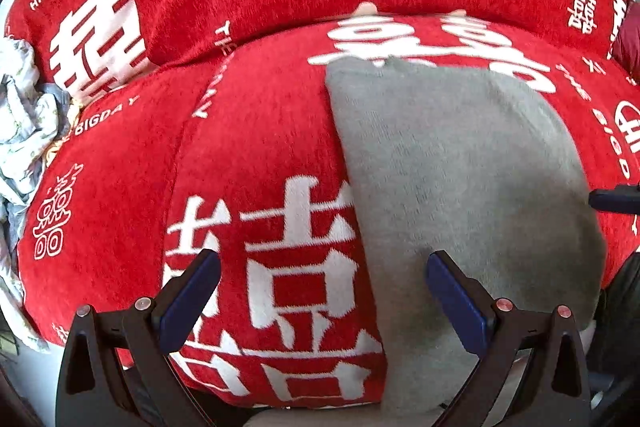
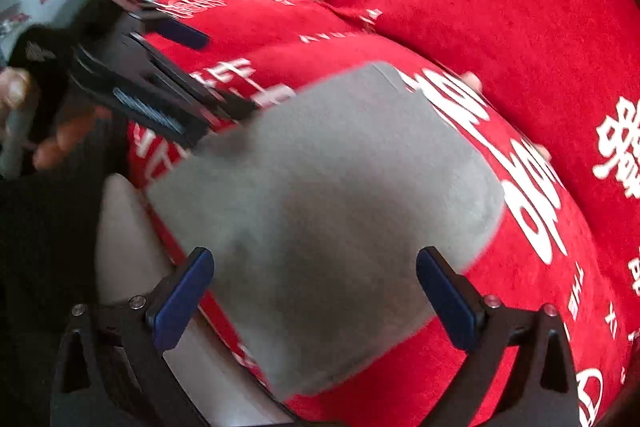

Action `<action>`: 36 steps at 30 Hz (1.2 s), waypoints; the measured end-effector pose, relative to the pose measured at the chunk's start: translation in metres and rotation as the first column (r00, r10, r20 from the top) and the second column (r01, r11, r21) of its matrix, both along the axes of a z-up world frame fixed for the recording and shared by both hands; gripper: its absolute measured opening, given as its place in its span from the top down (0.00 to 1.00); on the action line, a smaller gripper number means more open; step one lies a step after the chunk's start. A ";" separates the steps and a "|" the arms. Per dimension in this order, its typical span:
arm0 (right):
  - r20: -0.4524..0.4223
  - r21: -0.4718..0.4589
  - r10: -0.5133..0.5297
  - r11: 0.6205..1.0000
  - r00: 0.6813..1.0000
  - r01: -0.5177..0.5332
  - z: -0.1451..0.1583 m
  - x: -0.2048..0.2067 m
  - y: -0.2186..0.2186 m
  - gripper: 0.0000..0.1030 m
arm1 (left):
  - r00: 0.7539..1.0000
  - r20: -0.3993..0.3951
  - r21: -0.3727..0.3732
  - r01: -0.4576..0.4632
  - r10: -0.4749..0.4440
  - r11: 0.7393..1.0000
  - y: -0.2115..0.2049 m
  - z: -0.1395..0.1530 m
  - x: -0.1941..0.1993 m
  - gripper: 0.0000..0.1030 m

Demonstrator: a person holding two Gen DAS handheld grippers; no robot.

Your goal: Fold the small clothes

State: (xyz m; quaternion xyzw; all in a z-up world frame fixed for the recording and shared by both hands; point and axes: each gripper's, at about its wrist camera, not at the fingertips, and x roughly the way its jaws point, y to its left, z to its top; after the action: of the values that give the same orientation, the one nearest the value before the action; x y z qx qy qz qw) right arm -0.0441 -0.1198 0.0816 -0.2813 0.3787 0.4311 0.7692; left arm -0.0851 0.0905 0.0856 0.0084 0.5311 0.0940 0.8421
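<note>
Left wrist view: grey cloth lies flat on the red blanket at 1 o'clock; left gripper gapes empty; right gripper too, over the cloth.

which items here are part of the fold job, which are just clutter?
In the job:
- grey cloth, lying flat on the cushion
- left gripper, open, holding nothing
- right gripper, open, holding nothing

Just lying about:
- red patterned cushions (the work surface)
- crumpled pale printed fabric at the left edge
</note>
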 end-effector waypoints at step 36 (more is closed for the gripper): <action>-0.082 -0.012 -0.188 0.982 0.979 0.188 0.001 0.011 -0.006 0.00 | 0.998 -0.054 -0.060 0.011 -0.014 0.998 -0.009 0.004 0.010 0.00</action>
State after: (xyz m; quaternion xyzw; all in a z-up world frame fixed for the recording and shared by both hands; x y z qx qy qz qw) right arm -0.0327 -0.1255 0.0825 -0.2279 0.4359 0.3668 0.7896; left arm -0.0751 0.0815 0.0896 -0.0108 0.5561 0.0728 0.8278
